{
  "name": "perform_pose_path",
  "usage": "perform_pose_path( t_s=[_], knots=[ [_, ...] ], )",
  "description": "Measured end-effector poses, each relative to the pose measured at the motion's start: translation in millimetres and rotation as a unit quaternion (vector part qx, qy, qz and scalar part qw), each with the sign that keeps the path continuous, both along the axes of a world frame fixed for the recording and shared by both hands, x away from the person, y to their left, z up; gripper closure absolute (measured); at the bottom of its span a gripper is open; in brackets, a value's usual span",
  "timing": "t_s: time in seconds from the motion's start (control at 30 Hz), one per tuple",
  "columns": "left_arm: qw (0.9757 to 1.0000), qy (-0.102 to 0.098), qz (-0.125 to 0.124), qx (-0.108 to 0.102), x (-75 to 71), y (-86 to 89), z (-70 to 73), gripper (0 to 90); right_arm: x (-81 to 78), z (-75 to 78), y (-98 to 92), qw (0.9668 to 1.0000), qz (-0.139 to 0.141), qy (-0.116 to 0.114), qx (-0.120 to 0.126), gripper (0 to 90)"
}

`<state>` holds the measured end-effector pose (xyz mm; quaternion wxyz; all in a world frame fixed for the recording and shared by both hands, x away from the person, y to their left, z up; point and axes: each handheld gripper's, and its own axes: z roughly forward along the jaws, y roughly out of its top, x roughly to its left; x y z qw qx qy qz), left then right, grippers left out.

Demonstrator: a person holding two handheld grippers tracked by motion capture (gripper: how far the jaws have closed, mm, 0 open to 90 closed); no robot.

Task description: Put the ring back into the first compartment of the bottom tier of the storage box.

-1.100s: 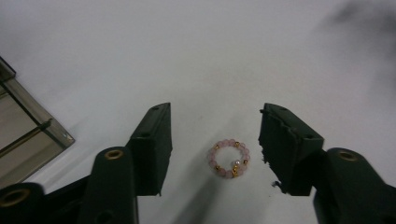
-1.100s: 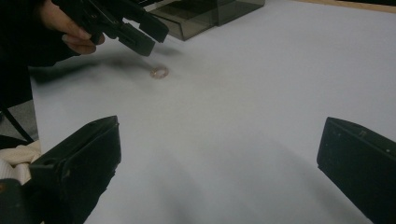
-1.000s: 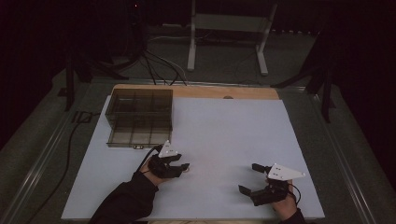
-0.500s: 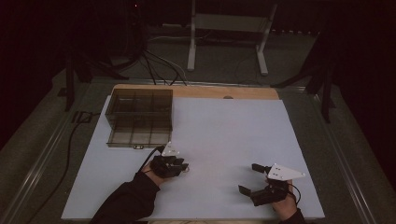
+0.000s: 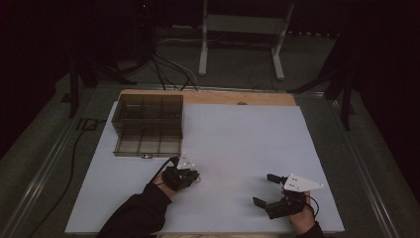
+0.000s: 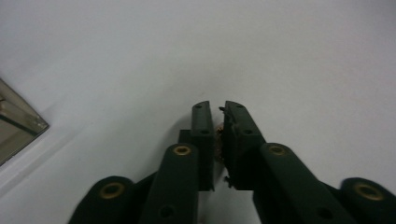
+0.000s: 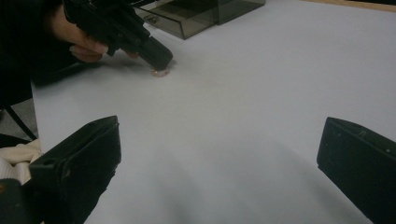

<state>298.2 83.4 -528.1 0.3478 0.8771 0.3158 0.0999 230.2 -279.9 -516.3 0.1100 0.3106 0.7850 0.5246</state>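
My left gripper [image 5: 193, 177] rests low on the white mat [image 5: 247, 134], tips pointing right. Its jaws have just been closing and now pinch a small brownish object [image 6: 218, 141] between the pads. In the right gripper view that small object [image 7: 159, 73] touches the mat under the left gripper's tips [image 7: 161, 59]. My right gripper [image 5: 264, 190] sits near the mat's front right, its jaws wide open with nothing between them [image 7: 219, 133].
A smoky transparent box with compartments [image 5: 148, 124] stands at the mat's back left, just beyond the left hand; its corner [image 6: 18, 126] shows in the left gripper view. A wooden table edge [image 5: 213, 97] runs behind the mat. Cables and a metal stand lie on the floor beyond.
The left gripper's jaws have drawn together from partly open to closed on the small object. The left hand barely shifted. The right gripper has stayed where it was.
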Motion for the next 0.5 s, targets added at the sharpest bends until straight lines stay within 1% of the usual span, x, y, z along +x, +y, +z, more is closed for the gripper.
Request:
perform_pose_path(
  t_s=[0.07,0.17,0.5],
  knots=[
    [1.0,0.005,0.001,0.001,0.5,-0.3,0.5,87.7,0.0,-0.1,0.1,1.0,0.0,0.0,-0.001,0.0],
    [1.0,0.004,-0.002,0.005,0.6,-1.0,0.9,88.3,0.1,-0.2,0.2,1.0,0.0,0.0,-0.001,0.0],
    [1.0,0.007,0.0,0.001,1.0,-0.5,1.8,88.7,0.1,-0.2,0.0,1.0,0.0,0.0,0.0,0.0]
  ],
)
